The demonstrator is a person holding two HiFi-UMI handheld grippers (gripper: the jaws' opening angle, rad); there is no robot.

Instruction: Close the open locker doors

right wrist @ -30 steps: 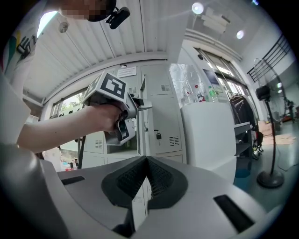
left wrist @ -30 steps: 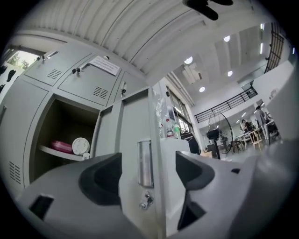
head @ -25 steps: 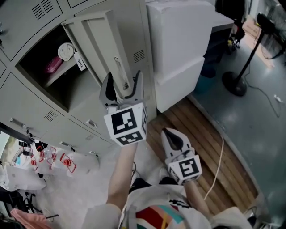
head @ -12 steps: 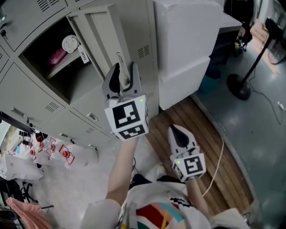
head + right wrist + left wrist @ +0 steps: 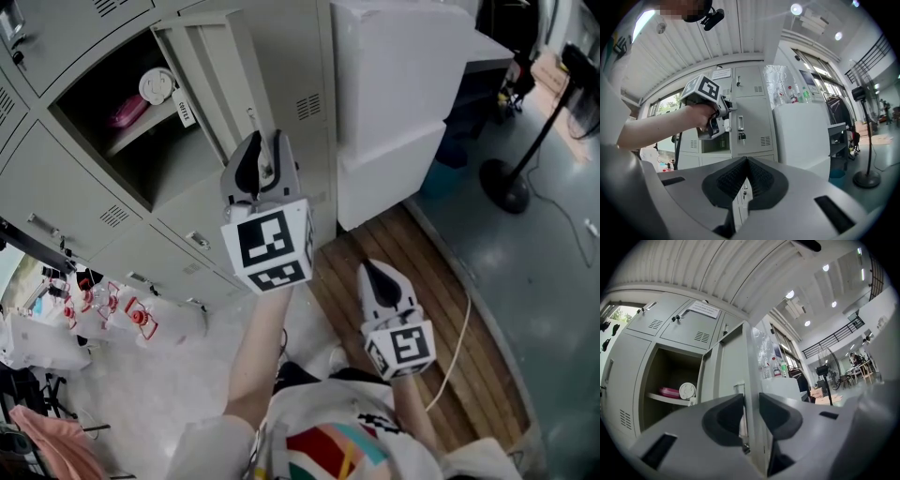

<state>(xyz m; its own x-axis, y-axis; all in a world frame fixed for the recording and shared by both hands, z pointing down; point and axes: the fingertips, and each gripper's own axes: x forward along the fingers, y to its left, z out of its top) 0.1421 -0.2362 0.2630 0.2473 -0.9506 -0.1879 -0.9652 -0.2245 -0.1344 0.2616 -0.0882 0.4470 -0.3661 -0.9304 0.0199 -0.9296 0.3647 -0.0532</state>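
Note:
The open grey locker door (image 5: 220,70) stands out from its compartment (image 5: 141,159), which holds a pink container (image 5: 127,111) and a white round lid (image 5: 157,84). My left gripper (image 5: 265,142) is raised to the door's free edge by the latch. Its jaws have just been closing, and the door edge (image 5: 751,376) now fills the gap, with both pads against it. In the left gripper view the left gripper (image 5: 751,401) straddles that edge. My right gripper (image 5: 375,274) hangs lower right, shut and holding nothing; in the right gripper view its pads (image 5: 736,180) meet.
Closed grey lockers (image 5: 66,202) surround the open one. A tall white cabinet (image 5: 394,94) stands right of the lockers. Below lie a wooden slatted platform (image 5: 431,291) and a loose cable (image 5: 459,347). A fan stand (image 5: 506,178) is at the right, bottles (image 5: 103,323) at the left.
The left gripper's jaws went from wide open around the door edge to narrowed onto it. The right gripper shifted only slightly.

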